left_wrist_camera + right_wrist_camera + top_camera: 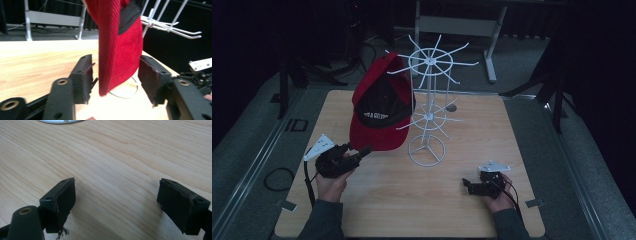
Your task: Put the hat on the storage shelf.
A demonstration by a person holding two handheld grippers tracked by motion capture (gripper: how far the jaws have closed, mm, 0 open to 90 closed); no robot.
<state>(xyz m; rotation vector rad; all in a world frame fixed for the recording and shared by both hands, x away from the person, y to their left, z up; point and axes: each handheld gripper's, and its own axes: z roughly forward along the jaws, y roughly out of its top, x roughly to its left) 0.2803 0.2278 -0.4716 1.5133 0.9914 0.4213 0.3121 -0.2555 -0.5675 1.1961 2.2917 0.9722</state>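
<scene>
Hanging: red cap (379, 107) is hanging on the white wire rack (428, 107), at the rack's left side over the wooden table (412, 200).
Cap axis: its long axis is running roughly vertical, crown up by the upper spokes, brim pointing down toward you and the table.
Cap opening: the black inside is facing toward you in the high view.
Left gripper (113, 77): you are holding its jaws wide open, one on each side of the brim's lower edge; contact with the pads cannot be told.
Right gripper (117, 200): you are keeping its jaws wide apart, holding nothing, low over bare wood, well apart from the cap.
Rack base: its ring is sitting between your two grippers, nearer the cap.
</scene>
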